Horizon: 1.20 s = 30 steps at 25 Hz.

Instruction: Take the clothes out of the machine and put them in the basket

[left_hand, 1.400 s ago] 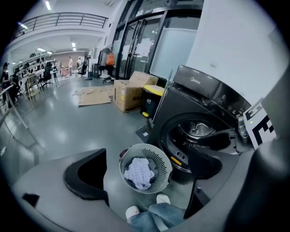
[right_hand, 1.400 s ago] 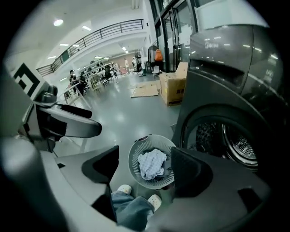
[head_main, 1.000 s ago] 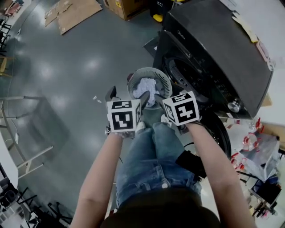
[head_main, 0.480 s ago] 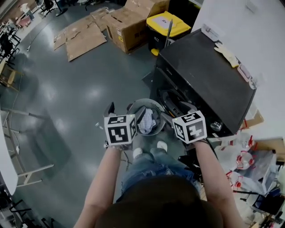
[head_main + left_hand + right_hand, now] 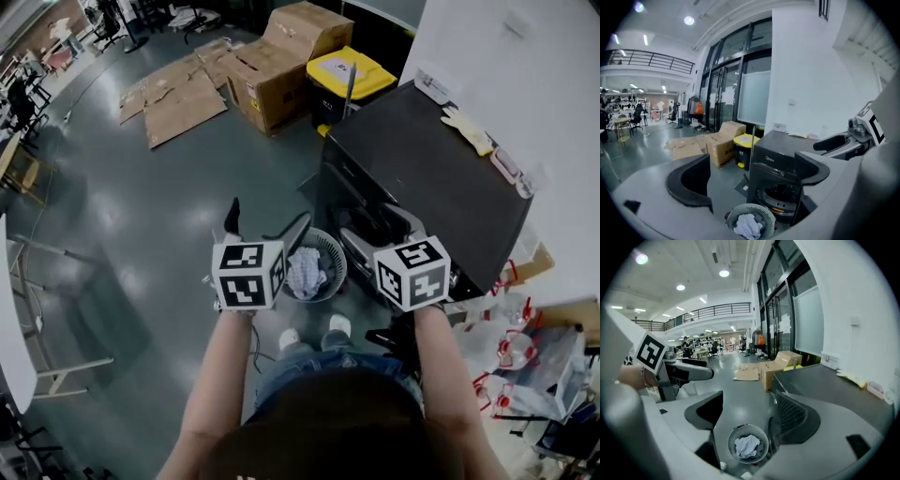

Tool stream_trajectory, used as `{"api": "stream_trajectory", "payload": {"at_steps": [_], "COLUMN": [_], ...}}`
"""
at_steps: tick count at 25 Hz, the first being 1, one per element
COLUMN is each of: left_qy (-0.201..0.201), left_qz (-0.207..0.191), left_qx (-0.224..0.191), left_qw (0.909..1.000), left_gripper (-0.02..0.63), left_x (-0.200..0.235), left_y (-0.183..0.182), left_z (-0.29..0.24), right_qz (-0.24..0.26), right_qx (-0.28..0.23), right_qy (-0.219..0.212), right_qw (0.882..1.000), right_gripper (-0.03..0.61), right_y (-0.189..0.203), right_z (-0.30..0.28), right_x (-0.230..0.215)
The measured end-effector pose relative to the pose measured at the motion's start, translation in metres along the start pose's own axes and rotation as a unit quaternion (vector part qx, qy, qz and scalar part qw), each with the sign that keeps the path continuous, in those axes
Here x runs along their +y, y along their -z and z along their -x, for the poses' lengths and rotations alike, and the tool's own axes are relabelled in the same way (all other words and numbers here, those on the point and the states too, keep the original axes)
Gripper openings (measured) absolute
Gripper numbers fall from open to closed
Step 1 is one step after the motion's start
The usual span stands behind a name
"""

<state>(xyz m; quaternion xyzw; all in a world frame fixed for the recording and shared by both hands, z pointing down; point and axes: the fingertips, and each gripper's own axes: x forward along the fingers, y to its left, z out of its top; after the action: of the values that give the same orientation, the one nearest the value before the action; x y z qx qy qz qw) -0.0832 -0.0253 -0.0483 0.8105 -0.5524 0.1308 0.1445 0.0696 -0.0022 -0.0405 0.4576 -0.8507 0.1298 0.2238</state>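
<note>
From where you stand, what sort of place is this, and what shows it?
Probably a big open workshop or lab hall, not a home laundry: cardboard boxes on a bare grey floor, a railed upper walkway, and desks beyond.

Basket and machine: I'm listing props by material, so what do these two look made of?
Basket: pale grey moulded plastic with a matt finish, judging by its thin slotted wall. Machine: dark casing with a soft sheen, probably painted metal, possibly plastic; the look leaves it open.
</note>
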Motion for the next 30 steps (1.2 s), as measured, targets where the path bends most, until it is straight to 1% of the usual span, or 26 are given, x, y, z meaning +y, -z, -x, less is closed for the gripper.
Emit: {"api": "stream_trajectory", "payload": {"at_steps": [3, 4, 5, 6, 7, 8, 10, 12, 15, 18, 21, 25, 30], "left_qy": [0.002, 0.001, -0.004, -0.016, -0.028, -0.035, -0.03, -0.024, -0.027, -0.028, -0.028, -0.031, -0.049], "left_qz": [-0.017, -0.024, -0.036, -0.049, -0.059, -0.065, -0.068, -0.075, -0.116, -0.156, -0.179, -0.189, -0.199], "left_qx": [-0.036, -0.049, -0.064, -0.081, -0.099, -0.113, -0.13, -0.145, -0.165, -0.184, -0.191, -0.194, -0.196], "left_qw": [0.9992, 0.9985, 0.9973, 0.9954, 0.9929, 0.9908, 0.9887, 0.9863, 0.9791, 0.97, 0.9647, 0.9622, 0.9589], "left_gripper": [0.565, 0.565, 0.542, 0.255, -0.003, -0.003, -0.003, -0.003, -0.003, -0.003, -0.003, -0.003, -0.003], "left_x": [0.001, 0.002, 0.003, 0.007, 0.011, 0.014, 0.017, 0.018, 0.016, 0.011, 0.008, 0.006, 0.006], "left_y": [-0.024, -0.031, -0.038, -0.045, -0.053, -0.06, -0.071, -0.081, -0.096, -0.112, -0.123, -0.129, -0.135], "left_z": [0.004, 0.006, 0.011, 0.016, 0.022, 0.026, 0.031, 0.035, 0.041, 0.047, 0.05, 0.051, 0.055], "right_qz": [0.034, 0.038, 0.039, 0.038, 0.036, 0.035, 0.042, 0.064, 0.1, 0.111, 0.118, 0.129, 0.12], "right_qx": [-0.028, -0.039, -0.054, -0.071, -0.089, -0.108, -0.141, -0.166, -0.19, -0.197, -0.204, -0.207, -0.219], "right_qy": [0.017, 0.028, 0.04, 0.048, 0.048, 0.044, 0.04, 0.045, 0.063, 0.081, 0.085, 0.091, 0.092], "right_qw": [0.999, 0.998, 0.997, 0.996, 0.994, 0.993, 0.988, 0.983, 0.975, 0.971, 0.968, 0.966, 0.964], "right_gripper": [0.351, 0.281, 0.076, -0.008, -0.008, -0.008, -0.008, -0.008, -0.008, -0.006, -0.008, -0.008, -0.007], "right_y": [-0.023, -0.031, -0.038, -0.047, -0.055, -0.064, -0.082, -0.095, -0.107, -0.114, -0.121, -0.126, -0.129], "right_z": [0.005, 0.008, 0.012, 0.017, 0.021, 0.024, 0.032, 0.04, 0.049, 0.054, 0.059, 0.066, 0.078], "right_x": [-0.004, -0.007, -0.01, -0.012, -0.013, -0.012, -0.009, -0.007, -0.009, -0.014, -0.015, -0.015, -0.018]}}
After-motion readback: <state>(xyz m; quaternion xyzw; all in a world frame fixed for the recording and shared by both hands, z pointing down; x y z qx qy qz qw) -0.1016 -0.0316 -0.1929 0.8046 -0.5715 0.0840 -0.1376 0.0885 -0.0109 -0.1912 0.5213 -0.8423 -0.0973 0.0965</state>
